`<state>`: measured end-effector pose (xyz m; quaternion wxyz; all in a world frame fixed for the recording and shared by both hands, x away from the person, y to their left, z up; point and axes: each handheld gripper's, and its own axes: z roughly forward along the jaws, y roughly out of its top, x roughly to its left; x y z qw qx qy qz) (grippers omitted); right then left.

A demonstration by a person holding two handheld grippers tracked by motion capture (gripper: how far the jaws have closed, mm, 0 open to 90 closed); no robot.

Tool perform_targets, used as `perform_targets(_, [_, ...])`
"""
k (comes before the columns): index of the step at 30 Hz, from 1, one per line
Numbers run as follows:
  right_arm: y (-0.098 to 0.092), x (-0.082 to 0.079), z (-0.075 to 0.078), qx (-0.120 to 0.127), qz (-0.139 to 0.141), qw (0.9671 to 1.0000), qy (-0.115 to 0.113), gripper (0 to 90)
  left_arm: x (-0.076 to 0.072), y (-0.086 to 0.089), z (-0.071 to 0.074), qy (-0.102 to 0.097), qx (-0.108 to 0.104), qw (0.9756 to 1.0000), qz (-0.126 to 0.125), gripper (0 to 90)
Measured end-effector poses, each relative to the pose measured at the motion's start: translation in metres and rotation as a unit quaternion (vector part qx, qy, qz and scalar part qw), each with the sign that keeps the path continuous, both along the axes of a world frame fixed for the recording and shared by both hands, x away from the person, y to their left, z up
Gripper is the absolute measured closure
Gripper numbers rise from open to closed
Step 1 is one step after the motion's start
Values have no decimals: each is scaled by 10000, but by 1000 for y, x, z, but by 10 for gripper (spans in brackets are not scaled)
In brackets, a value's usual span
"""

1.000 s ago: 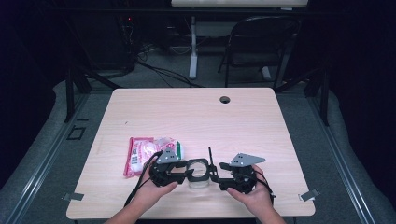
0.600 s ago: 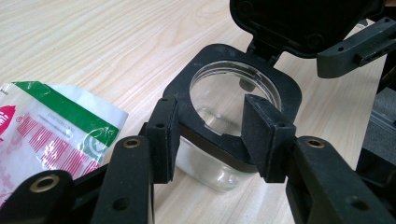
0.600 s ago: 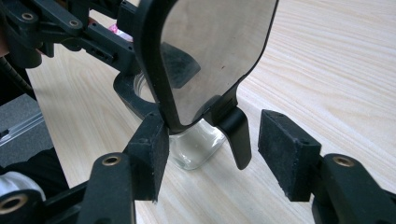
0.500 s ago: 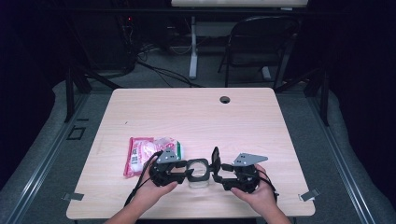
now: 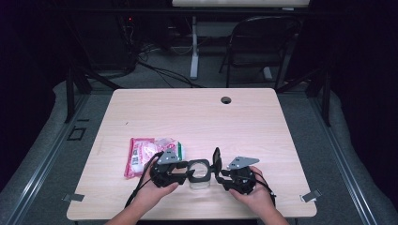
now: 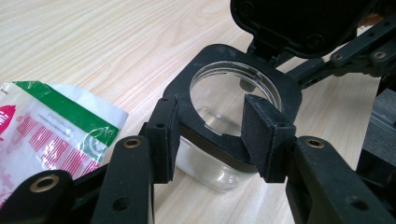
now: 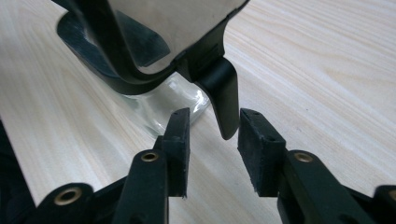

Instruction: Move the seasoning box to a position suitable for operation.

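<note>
1. The jar (image 5: 199, 176) is the landmark: a clear container with a black square collar, standing upright on the table (image 5: 197, 117) near the person's edge.
2. The lid (image 5: 216, 158) is black, hinged to the jar's collar on the side toward the right gripper, and stands raised and open above the jar's mouth.
3. The left gripper (image 5: 180, 172) lies at the jar's left. In the left gripper view its jaws are about half open and sit on either side of the collar (image 6: 233, 100); both pads (image 6: 264, 135) press against the collar's near corner, so the jar is clamped.
4. The right gripper (image 5: 220, 174) lies at the jar's right. Its jaws have just been closing. In the right gripper view the lid's latch tab (image 7: 223, 95) hangs between the pads (image 7: 180, 144); a gap shows on each side, so the tab is not yet pinched.
5. A pink and green packet (image 5: 150, 154) lies flat on the table, up and left of the jar, just beside the left gripper.
6. A grommet hole (image 5: 226, 100) sits in the table far beyond the jar, near the far edge.
</note>
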<state>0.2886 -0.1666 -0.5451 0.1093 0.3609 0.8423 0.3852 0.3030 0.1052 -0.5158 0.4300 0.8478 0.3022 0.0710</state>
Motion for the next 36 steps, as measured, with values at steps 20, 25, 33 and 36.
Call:
perform_targets(20, [-4,13,-4,331,-266,9989,174,829,0,9,5,-266,3,9996,138,562])
perform_targets(25, [-5,20,-2,362,-378,9986,106,855,0,19,8,-369,24,9989,294,572])
perform_targets(33, [-7,39,-5,531,-552,9970,142,858,7,48,15,-473,-38,9963,716,571])
perform_targets(36, [-6,43,-5,541,-574,9968,147,856,11,61,15,-458,-14,9950,886,561])
